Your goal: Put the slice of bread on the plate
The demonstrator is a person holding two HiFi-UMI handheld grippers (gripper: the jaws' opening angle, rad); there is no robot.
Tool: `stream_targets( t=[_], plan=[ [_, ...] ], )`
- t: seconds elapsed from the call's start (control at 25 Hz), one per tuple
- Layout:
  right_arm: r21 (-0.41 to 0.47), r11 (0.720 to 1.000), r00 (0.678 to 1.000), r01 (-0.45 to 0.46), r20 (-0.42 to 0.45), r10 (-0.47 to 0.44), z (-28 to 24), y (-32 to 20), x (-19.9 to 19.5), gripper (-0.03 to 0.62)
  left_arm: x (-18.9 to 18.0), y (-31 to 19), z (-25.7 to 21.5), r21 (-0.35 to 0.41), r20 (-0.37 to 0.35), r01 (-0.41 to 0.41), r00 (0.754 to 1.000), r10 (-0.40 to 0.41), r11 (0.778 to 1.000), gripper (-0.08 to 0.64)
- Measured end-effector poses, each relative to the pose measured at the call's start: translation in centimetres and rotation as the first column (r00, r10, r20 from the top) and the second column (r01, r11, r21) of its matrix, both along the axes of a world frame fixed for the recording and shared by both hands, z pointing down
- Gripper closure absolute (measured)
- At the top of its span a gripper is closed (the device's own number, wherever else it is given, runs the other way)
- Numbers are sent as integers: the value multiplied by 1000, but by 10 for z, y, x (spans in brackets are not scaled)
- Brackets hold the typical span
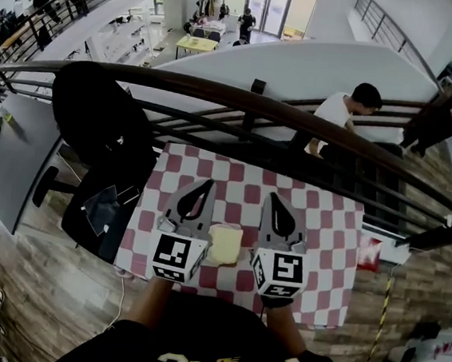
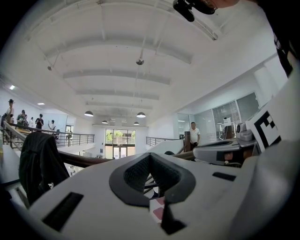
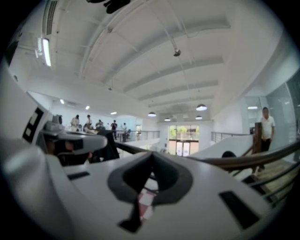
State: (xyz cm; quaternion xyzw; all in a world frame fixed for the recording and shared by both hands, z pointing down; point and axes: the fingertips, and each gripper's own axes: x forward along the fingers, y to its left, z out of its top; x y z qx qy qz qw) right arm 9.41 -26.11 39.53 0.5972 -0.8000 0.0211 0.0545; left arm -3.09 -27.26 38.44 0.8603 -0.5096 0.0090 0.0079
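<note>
Left gripper (image 1: 207, 185) and right gripper (image 1: 274, 199) are held closed, tips meeting. An empty teardrop-shaped gap is enclosed by each pair of black textured pads (image 2: 136, 173). The slice of bread (image 1: 224, 244), pale and roughly square, is laid flat on the red-and-white checked tablecloth (image 1: 329, 227), between the two grey gripper bodies, near the cloth's front edge.

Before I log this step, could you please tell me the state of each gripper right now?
Left gripper: jaws together, holding nothing.
Right gripper: jaws together, holding nothing.
The bread slice lies ungrasped on the tablecloth.
</note>
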Motion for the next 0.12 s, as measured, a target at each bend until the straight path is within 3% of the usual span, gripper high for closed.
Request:
stream_targets(
  t=[0.12],
  plan=[
    [-5,1000,1000,-17,2,17,1,6,6,578,-7,6,5,-17,1,13,1000,-13,1000,541]
  ],
)
